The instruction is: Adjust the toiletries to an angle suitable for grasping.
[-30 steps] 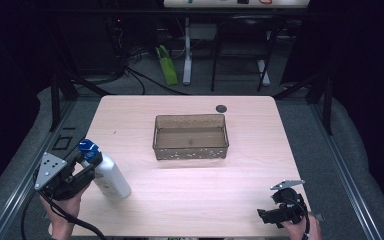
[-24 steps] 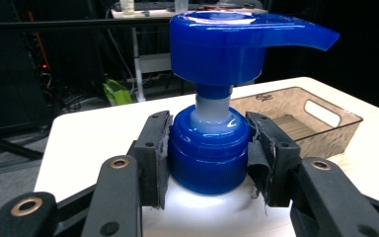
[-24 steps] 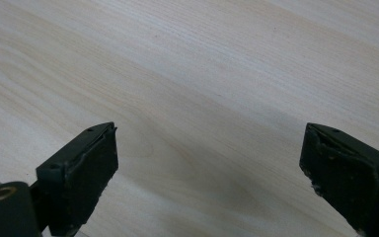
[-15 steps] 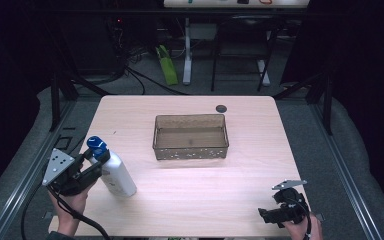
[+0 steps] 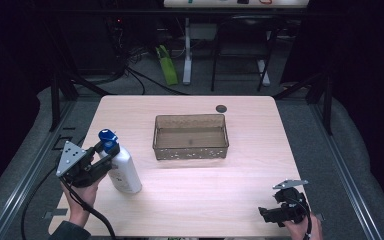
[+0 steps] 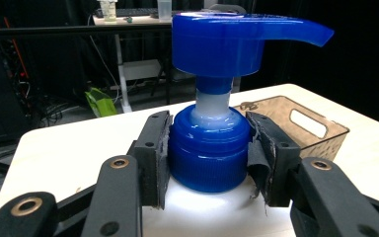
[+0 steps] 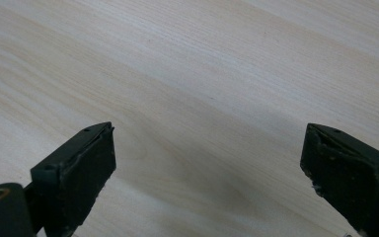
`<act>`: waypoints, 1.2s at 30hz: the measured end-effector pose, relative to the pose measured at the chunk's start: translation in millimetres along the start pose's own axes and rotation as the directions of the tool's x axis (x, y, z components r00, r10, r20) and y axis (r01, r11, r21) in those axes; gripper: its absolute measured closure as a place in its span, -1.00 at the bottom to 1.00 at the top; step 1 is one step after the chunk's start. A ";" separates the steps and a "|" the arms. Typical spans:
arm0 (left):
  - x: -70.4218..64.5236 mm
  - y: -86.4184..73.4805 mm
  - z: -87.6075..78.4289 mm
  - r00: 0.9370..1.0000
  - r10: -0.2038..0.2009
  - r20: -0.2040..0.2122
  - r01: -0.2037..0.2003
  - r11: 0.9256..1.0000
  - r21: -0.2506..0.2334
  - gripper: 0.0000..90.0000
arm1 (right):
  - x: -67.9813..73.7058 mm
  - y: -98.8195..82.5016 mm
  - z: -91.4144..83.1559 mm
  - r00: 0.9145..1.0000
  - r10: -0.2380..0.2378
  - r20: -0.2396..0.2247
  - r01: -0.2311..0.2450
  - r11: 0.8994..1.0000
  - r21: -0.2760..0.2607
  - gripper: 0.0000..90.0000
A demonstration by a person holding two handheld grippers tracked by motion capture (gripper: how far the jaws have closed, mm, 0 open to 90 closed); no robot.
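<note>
Blue plastic catches the eye first: the pump top of a white bottle (image 5: 122, 167) standing tilted on the left part of the wooden table (image 5: 200, 200), its head leaning toward the table's left edge. The left gripper (image 5: 105, 156) has the bottle by its neck; in the left gripper view both black pads press against the ribbed blue collar (image 6: 209, 155) from either side, with the pump spout (image 6: 249, 37) jutting out above them. A hand (image 5: 80, 200) comes in from the near edge and carries that gripper. Just beyond the bottle, near the middle of the table, sits a see-through brown bin (image 5: 191, 137), apart from the bottle. At the near right corner the right gripper (image 5: 270, 215) hangs low over bare wood, its pads (image 7: 86, 168) spread wide with nothing between them.
</note>
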State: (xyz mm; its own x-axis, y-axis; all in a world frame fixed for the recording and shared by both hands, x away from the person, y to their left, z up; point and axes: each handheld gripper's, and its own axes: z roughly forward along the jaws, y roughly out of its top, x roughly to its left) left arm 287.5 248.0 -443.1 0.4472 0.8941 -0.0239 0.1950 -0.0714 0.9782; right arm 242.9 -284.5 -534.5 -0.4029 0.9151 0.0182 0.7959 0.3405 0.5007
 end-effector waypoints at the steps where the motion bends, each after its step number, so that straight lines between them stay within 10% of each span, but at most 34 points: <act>1: -0.6 0.4 0.8 1.000 0.001 0.001 -0.001 1.000 0.003 0.21 | -0.3 0.0 0.0 1.000 0.001 0.000 -0.001 1.000 0.000 -0.86; 36: -30.6 10.9 49.6 1.000 -0.012 0.001 0.012 1.000 -0.003 0.20 | 0.7 0.4 0.7 1.000 -0.013 -0.015 0.013 1.000 -0.013 -0.85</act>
State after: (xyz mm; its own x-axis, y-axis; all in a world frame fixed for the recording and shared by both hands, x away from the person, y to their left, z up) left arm 319.2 197.9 -441.9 0.4457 0.8945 -0.0360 0.1975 -0.0590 0.9785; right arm 243.3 -283.6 -534.9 -0.4202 0.9071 0.0248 0.7847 0.3495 0.5119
